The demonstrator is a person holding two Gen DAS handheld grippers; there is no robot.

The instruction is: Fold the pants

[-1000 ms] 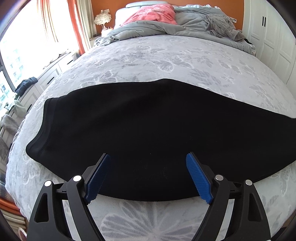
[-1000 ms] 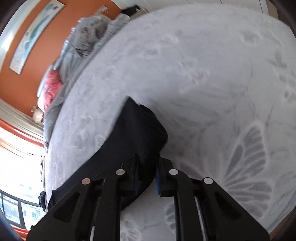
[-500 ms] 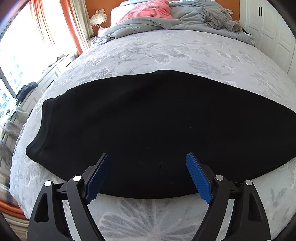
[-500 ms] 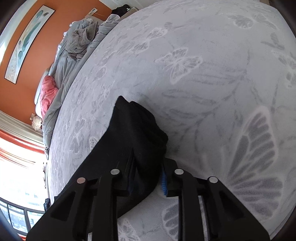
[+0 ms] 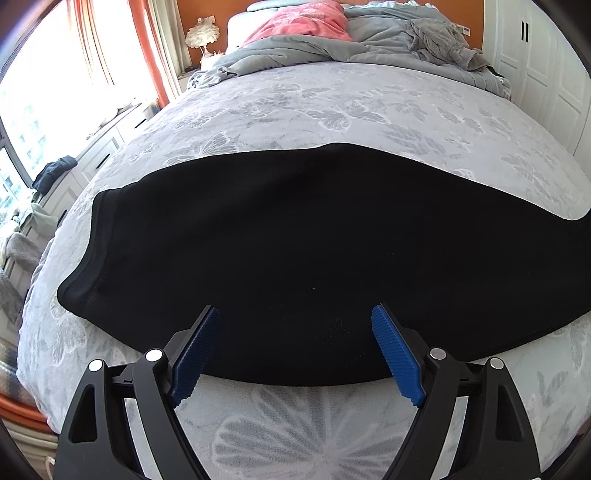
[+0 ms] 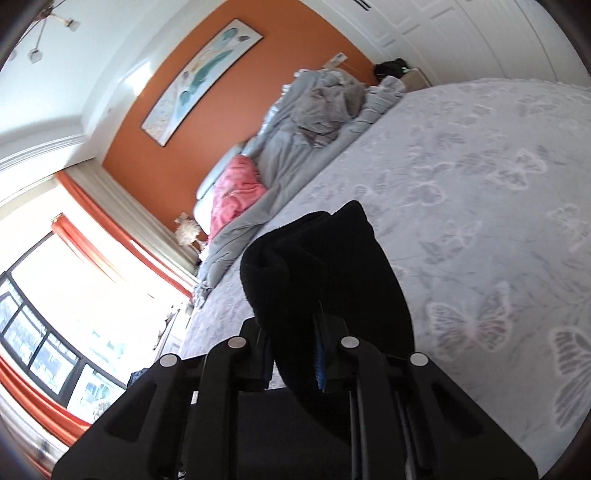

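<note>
The black pants [image 5: 295,251] lie flat across the grey butterfly-print bed [image 5: 332,107], with the waistband at the left. My left gripper [image 5: 295,332] is open and empty, hovering over the pants' near edge. My right gripper [image 6: 295,332] is shut on the leg end of the pants [image 6: 325,273] and holds it lifted off the bed, the black cloth bunched up over the fingers.
A crumpled grey duvet [image 5: 369,48] and a pink blanket [image 5: 303,18] lie at the head of the bed. White wardrobe doors [image 5: 546,66] stand on the right. A window with orange curtains [image 5: 155,55] and low drawers are on the left.
My right gripper has lifted the pants' leg end off the bed and tilted upward. My left gripper has stayed open over the near edge, shifting only slightly.
</note>
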